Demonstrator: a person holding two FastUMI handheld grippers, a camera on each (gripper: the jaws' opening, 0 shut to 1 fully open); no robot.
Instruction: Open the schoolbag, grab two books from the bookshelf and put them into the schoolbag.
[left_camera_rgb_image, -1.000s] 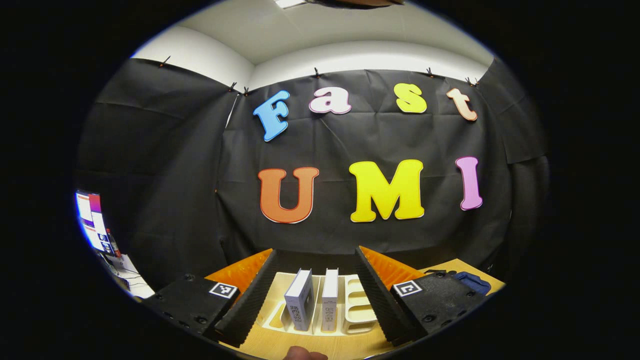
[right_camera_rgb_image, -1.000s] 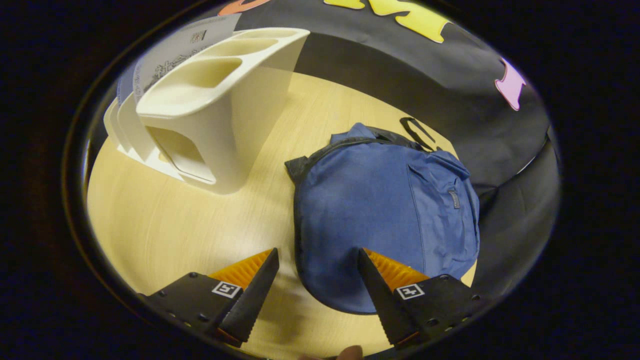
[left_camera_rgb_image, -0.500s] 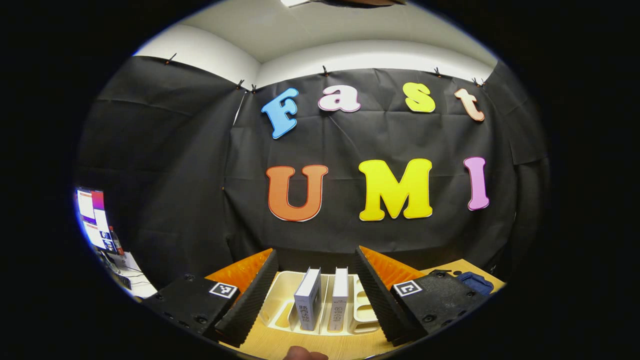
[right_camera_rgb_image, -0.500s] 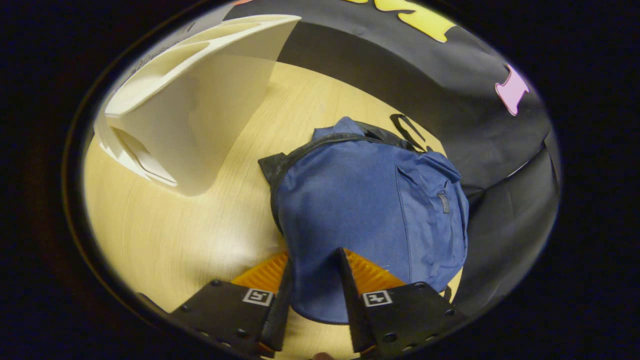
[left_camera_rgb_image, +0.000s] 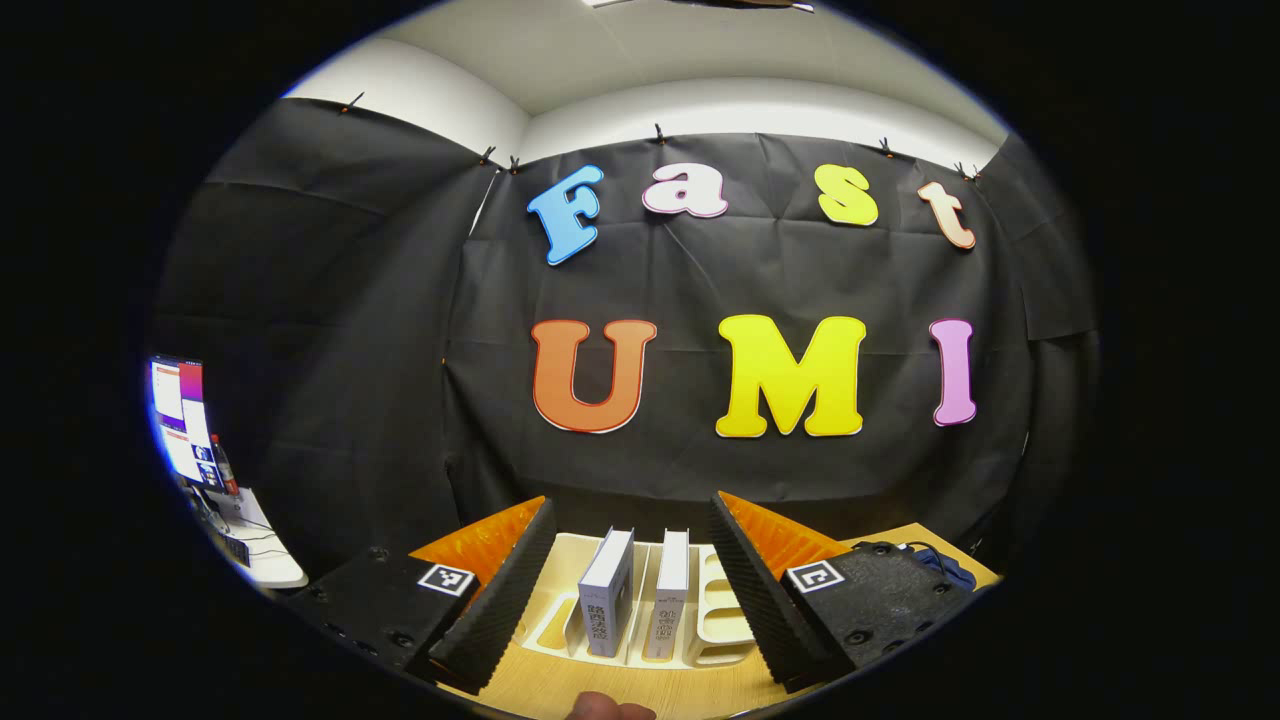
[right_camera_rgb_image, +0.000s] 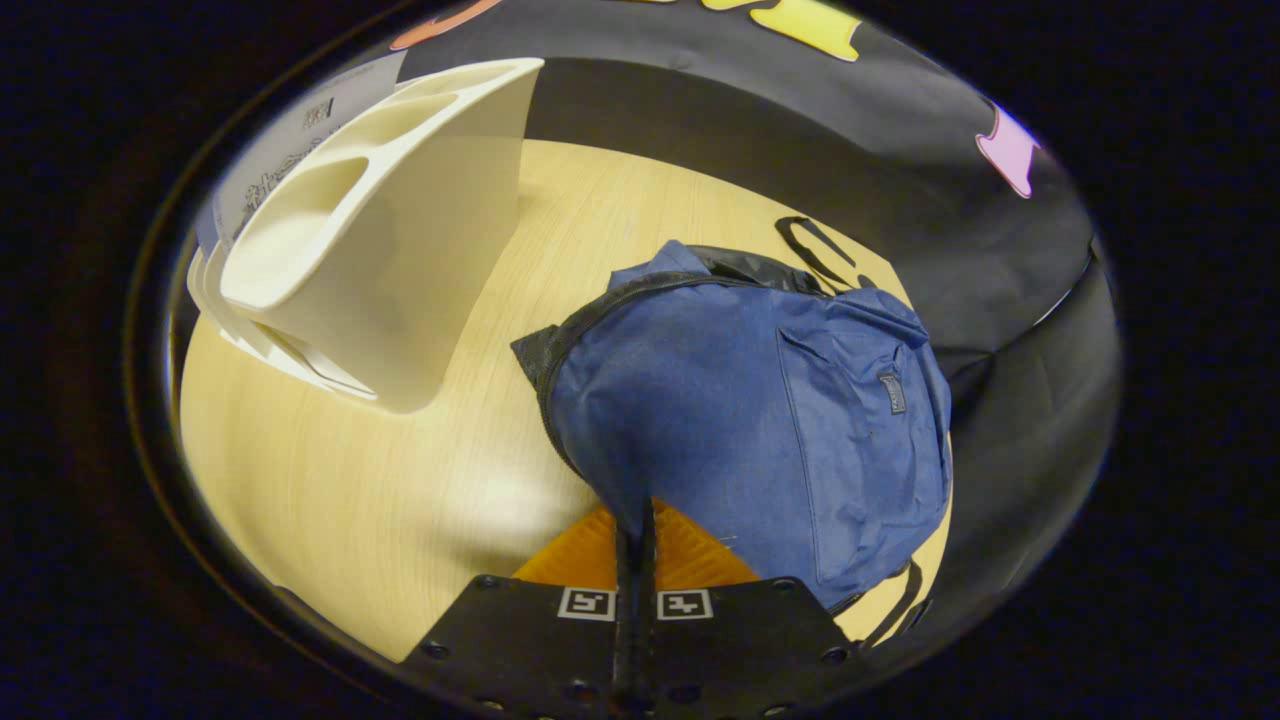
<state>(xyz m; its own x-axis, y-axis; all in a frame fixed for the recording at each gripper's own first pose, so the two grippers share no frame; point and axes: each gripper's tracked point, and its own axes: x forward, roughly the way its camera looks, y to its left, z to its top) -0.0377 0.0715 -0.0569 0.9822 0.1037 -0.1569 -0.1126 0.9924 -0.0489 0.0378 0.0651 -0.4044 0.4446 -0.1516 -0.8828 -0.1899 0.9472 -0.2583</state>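
Blue schoolbag (right_camera_rgb_image: 760, 420) pinched at its near edge by right gripper (right_camera_rgb_image: 634, 530), jaws together on the fabric.
Bag lies flat on the wooden desk (right_camera_rgb_image: 330, 500), just beside the cream bookshelf (right_camera_rgb_image: 400, 250). Left gripper (left_camera_rgb_image: 630, 545) hangs with jaws wide apart, holding nothing, facing the bookshelf (left_camera_rgb_image: 720, 610); two white books (left_camera_rgb_image: 607, 590) (left_camera_rgb_image: 668, 593) stand upright in its slots, side by side between the jaws in the left gripper view.

The left gripper (left_camera_rgb_image: 632, 520) is held level with its jaws spread wide, nothing between them. The right gripper (right_camera_rgb_image: 634, 520) tilts downward, its two fingers pressed together, pinching a fold of blue fabric.
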